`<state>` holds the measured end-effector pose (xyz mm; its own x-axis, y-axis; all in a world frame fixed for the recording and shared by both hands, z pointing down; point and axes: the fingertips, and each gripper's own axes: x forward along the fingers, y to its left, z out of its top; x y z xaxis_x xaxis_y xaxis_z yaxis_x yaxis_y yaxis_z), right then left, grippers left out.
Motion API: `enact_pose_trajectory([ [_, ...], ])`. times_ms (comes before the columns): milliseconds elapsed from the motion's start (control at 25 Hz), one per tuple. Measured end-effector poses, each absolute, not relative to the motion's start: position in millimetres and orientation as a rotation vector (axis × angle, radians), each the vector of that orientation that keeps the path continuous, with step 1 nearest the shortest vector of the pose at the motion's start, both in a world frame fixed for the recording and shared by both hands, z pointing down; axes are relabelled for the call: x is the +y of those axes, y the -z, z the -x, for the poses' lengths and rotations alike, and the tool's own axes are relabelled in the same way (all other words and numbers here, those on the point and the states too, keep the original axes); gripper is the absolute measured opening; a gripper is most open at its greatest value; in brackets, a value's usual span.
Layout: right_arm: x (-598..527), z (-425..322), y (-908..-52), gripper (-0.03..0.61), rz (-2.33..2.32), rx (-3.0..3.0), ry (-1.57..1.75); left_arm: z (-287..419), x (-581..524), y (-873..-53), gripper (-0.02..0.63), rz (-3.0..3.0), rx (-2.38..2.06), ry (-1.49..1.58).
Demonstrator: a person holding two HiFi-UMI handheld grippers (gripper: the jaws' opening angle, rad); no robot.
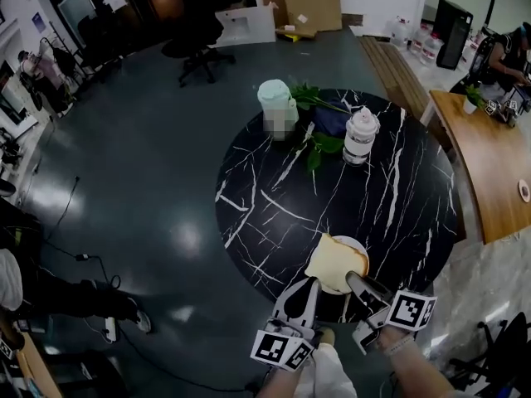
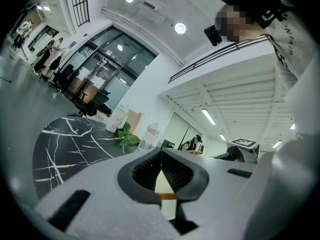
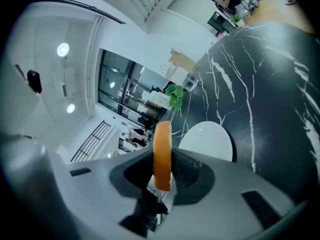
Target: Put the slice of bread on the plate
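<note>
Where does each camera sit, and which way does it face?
Head view: on the head, facing down at the table; left tool, right tool, forearm show.
Left gripper view: on the left tool, facing across the table.
Right gripper view: on the right tool, facing the plate, slice of bread in its jaws.
All share the table.

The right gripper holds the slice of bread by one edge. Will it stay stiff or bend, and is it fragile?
Probably fairly stiff: the slice of bread juts from the right gripper without drooping. Its pale crumb looks soft, so squeezing harder could dent it. Its flat shape should settle on the plate without rolling.
</note>
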<state>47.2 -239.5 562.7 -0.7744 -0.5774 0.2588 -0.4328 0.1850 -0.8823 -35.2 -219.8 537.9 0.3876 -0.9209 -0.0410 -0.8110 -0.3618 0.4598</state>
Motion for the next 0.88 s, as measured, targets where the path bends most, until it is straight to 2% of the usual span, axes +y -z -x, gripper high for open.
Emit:
enact_pose_trajectory([
  [440,-238.3,-70.5,-615.4,0.089,1.176,2.058,1.951,31.7,-220.2,-536.1,0.005,-2.262,-1.475,0.466],
  [880,-246.7,-64.5,-611.3,0.091,1.156,2.213,1.843,31.5,-218.8,-538.1,0.005,-2.263,-1.455,0.466],
])
